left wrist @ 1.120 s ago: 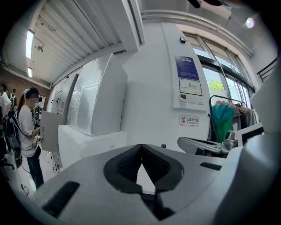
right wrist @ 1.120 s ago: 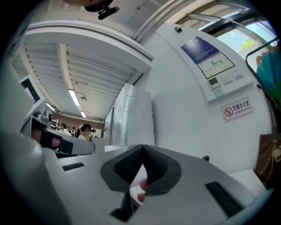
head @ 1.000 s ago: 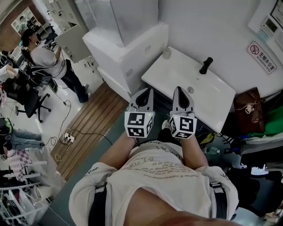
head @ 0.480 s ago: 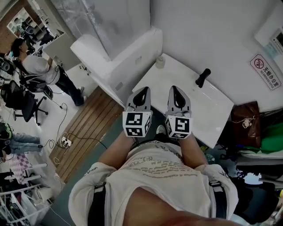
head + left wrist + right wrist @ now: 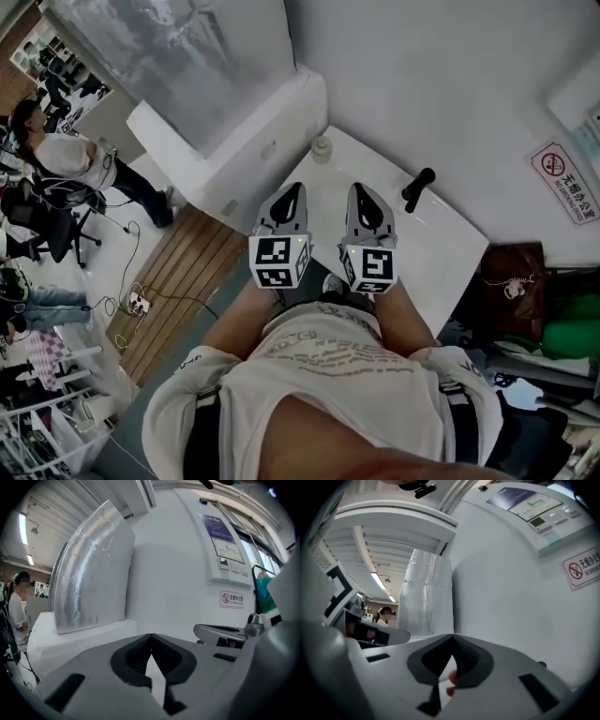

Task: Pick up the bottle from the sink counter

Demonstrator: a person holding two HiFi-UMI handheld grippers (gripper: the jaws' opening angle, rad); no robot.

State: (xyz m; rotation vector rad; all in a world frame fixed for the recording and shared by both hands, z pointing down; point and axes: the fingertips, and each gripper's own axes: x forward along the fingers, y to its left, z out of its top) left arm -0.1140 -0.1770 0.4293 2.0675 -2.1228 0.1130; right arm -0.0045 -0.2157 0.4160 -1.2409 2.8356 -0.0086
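In the head view a small pale bottle stands at the far left corner of the white sink counter, by the wall. A black faucet rises at the counter's back. Both grippers are held side by side over the counter's near edge, pointing at the wall. My left gripper is shut with nothing in it, well short of the bottle. My right gripper is shut and holds nothing. The gripper views show closed tips against the white wall; the bottle is not in them.
A white boxy unit with a foil-wrapped duct adjoins the counter's left side. A no-smoking sign hangs on the wall. A brown bag sits right of the sink. A person stands far left by a wooden floor strip.
The head view has closed in on the sink; both grippers have moved forward together over the counter's near edge, nearer the bottle. Both stay shut.
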